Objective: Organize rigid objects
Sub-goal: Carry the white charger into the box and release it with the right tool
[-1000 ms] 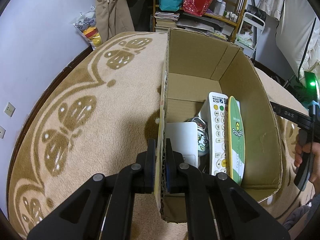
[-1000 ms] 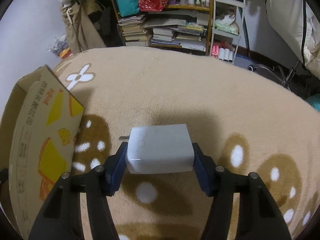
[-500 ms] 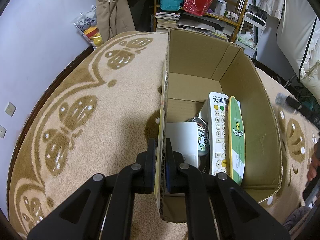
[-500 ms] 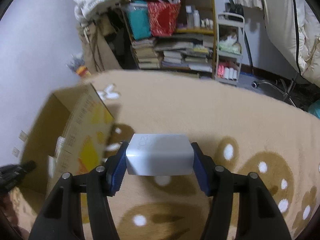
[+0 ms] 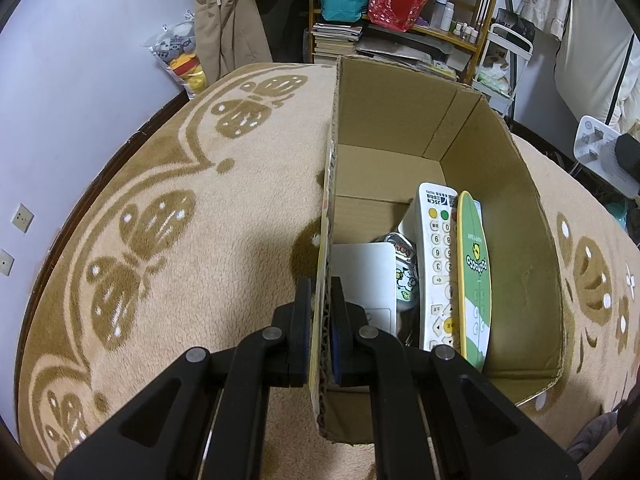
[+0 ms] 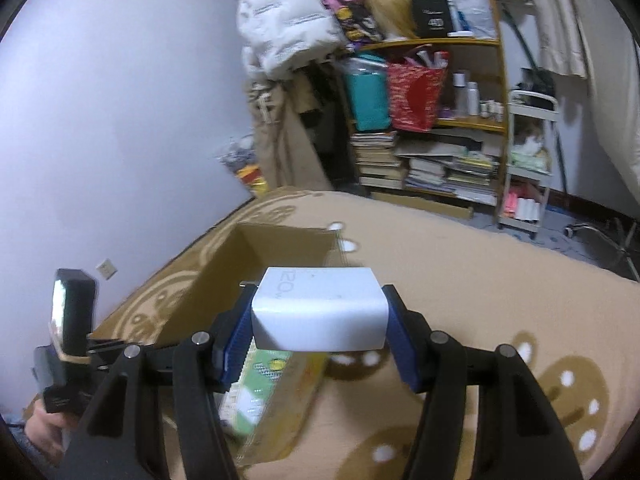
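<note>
Charger held in the air beside the box, left tongs pinning the box wall.

Left tongs point(image 5: 320, 316) clenched on the near-left wall of the cardboard box point(image 5: 516, 216), which sits on the patterned carpet point(image 5: 160, 208); inside lie a white remote point(image 5: 436, 268), a green card point(image 5: 474, 276), a white flat item point(image 5: 366, 276). Right tongs point(image 6: 320, 322) grasping the white charger point(image 6: 320, 308) across its sides, up in the air, box just below and ahead. To do it well, I judge: carry over the empty far floor, lower past the rim, then release. Versus a second earlier: the charger was low over carpet; it has risen and swung toward the box; the left side is unchanged.
</note>
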